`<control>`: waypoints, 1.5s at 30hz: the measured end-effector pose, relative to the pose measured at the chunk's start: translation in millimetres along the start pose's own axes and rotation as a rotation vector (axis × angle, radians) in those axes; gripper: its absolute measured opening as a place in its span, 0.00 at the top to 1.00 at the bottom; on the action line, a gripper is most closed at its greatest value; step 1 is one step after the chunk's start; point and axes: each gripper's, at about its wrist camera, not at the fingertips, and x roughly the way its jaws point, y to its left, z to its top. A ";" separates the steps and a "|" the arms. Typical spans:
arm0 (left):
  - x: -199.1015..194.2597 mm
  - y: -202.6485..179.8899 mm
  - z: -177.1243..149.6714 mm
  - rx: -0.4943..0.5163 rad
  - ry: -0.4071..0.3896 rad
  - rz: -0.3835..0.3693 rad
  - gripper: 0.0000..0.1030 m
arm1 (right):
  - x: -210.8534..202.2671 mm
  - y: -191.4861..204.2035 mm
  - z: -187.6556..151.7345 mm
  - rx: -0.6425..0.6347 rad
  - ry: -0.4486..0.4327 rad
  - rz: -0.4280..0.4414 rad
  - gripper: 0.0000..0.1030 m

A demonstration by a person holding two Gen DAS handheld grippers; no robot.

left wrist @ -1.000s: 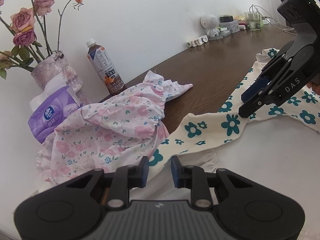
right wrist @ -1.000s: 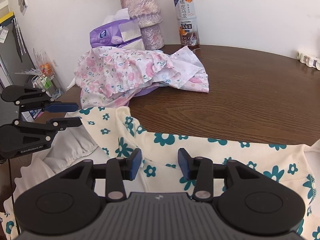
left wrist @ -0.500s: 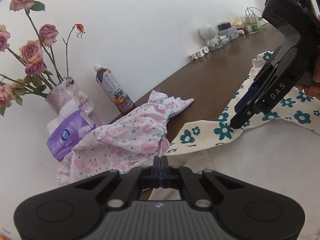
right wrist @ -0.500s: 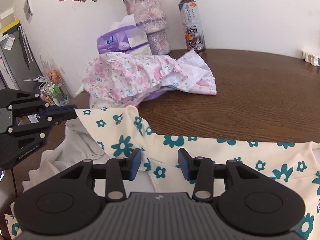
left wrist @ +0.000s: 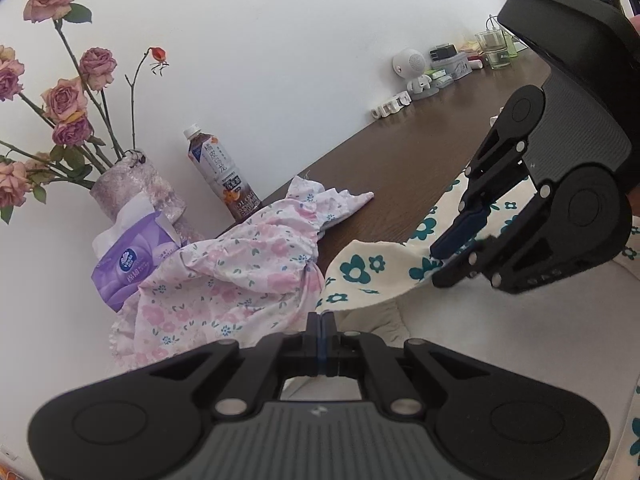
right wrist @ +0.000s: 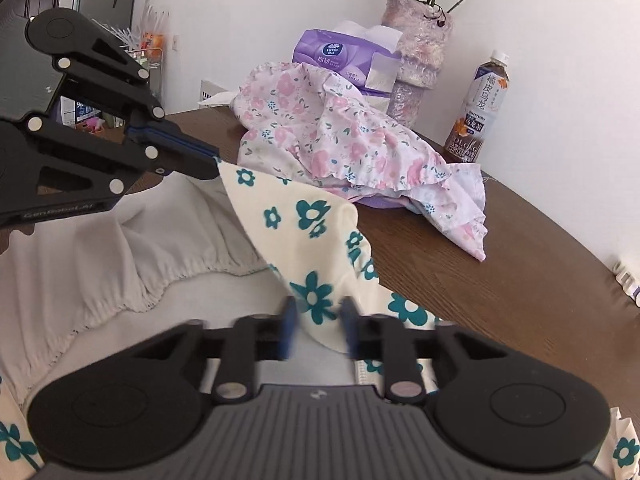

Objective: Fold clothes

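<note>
Brown wooden table (left wrist: 392, 164). At its wall edge: mottled pink vase (left wrist: 132, 184) with dried roses (left wrist: 64, 98), purple tissue pack (left wrist: 128, 256) leaning against it, oolong tea bottle (left wrist: 220, 172) upright beside the vase. Far end along wall: small white round device (left wrist: 408, 65), glass jar (left wrist: 492, 46), other clutter too small to identify.

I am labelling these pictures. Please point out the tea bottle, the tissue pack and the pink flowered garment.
tea bottle (left wrist: 224, 176), left wrist view, on its label.
tissue pack (left wrist: 132, 264), left wrist view, purple front.
pink flowered garment (right wrist: 320, 136), right wrist view, middle of the heap.
</note>
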 end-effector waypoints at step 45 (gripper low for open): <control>30.2 48.2 -36.9 -0.449 0.142 -0.233 0.97 | 8.5 -50.3 23.4 0.314 -0.057 0.173 0.80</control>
